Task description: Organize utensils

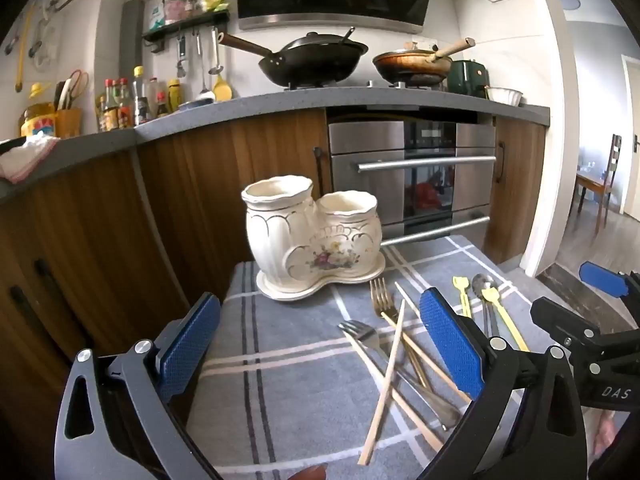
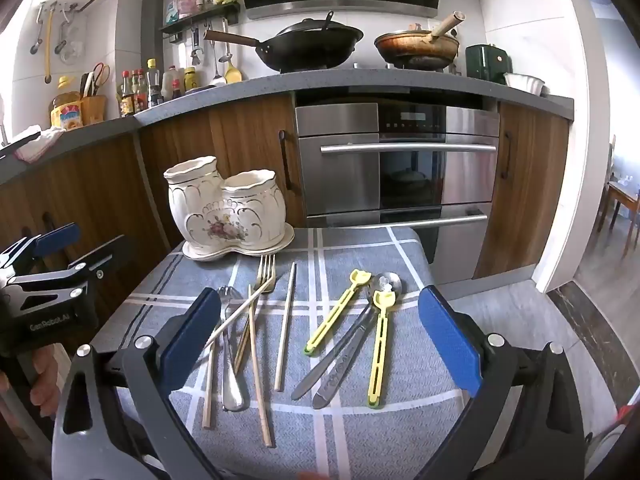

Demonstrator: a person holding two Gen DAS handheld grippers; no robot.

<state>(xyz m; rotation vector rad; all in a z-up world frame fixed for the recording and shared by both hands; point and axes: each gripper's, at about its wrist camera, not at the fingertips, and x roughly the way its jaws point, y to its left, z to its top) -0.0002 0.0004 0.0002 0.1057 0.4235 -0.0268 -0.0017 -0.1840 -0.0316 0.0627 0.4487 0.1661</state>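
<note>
Bare grey plaid cloth on the desk point(image 1: 288, 360) lies open left of the crossed wooden chopsticks point(image 1: 386, 380) and steel forks point(image 1: 362, 332). The cream double-pot ceramic holder point(image 2: 226, 210) blocks the far left corner; yellow plastic utensils point(image 2: 378, 352) and steel spoons point(image 2: 384, 286) crowd the right.

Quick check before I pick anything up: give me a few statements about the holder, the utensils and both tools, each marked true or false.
1. The ceramic holder already has utensils in it. False: both its openings look empty.
2. The left tool is open and grips nothing. True.
3. The two yellow utensils lie to the right of the forks. True.
4. The right tool is clamped on a chopstick. False: it is open, above the cloth, holding nothing.
5. The chopsticks are neatly bundled. False: they lie scattered, some crossing the forks.
</note>
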